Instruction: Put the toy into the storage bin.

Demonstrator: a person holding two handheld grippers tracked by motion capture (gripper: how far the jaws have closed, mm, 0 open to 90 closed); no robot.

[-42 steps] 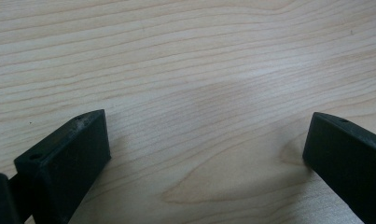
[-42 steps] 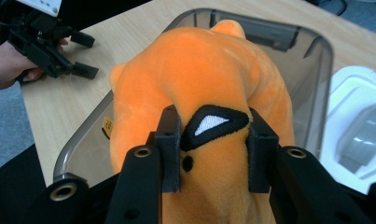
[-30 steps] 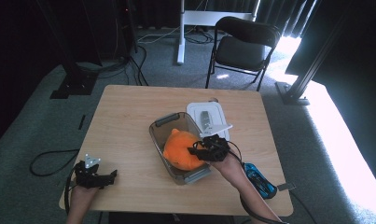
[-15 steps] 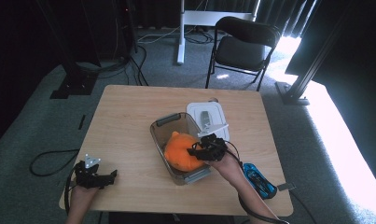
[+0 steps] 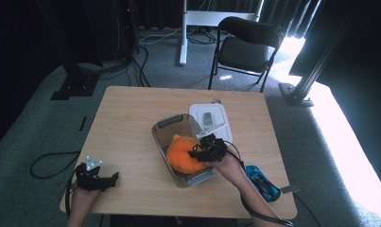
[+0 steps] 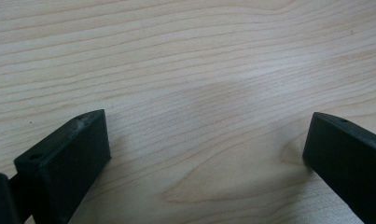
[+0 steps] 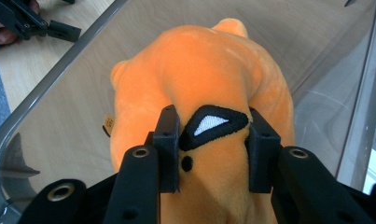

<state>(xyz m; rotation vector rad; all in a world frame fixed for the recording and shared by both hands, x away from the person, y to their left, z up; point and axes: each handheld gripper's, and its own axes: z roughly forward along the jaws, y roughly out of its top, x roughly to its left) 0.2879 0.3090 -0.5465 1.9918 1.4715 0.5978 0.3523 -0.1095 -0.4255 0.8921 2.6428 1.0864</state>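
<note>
The wooden table (image 5: 131, 123) is carrying all items in the work area. A black folding chair (image 5: 247, 47) is standing on the carpet beyond its far edge.

A clear plastic container (image 5: 165, 133) with grey rim handles is sitting near the table's centre, angled to the table edges. Its white lid (image 5: 212, 119) is lying flat on the table just beside the container's far right side.

The orange plush toy (image 5: 183, 153) is lying inside the container, taking up most of the floor of it. In the right gripper view, the toy (image 7: 199, 74) is showing a black-edged white patch and a small black dot on its near surface.

The right gripper (image 5: 204, 150) is reaching into the container from the near right. Its jaws are pinching the toy, one on each side of the black-edged patch, with the plush bulging between them.

The left gripper (image 5: 96, 178) is resting at the near left corner of the table, well apart from the container. Its jaws are standing spread wide over bare wood, holding nothing.

A blue object (image 5: 261, 179) is lying on the table near the right forearm.
</note>
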